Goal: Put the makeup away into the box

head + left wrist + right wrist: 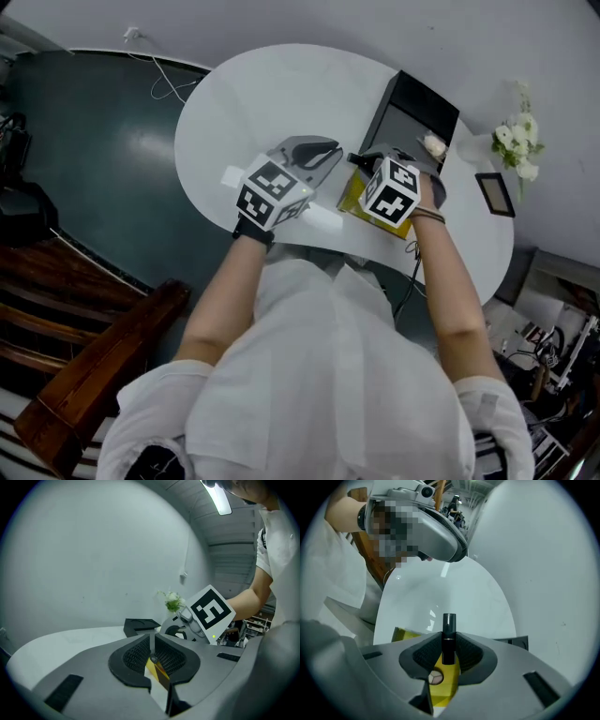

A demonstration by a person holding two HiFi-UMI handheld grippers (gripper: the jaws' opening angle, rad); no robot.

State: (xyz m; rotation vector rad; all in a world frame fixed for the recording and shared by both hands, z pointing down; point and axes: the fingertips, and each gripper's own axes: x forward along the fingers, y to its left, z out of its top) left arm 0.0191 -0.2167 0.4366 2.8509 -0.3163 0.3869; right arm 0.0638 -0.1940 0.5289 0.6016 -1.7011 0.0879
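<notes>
This is looking like a staged studio room: a white round bench (244, 103) is standing on a dark floor (94, 141) against bare white walls (375, 23), with flowers (517, 141), a frame (494, 194) and cluttered equipment racks (553, 342) sitting nearby.

White oval table (272, 89) against a plain white wall (525, 47), on a dark teal floor (94, 150) crossed by a thin cable (167, 82). Dark wooden furniture (89, 375), lower left. White flowers (517, 142) and a small frame (494, 194) at the table's right end. Ceiling strip lamp (221, 499), lit.
</notes>
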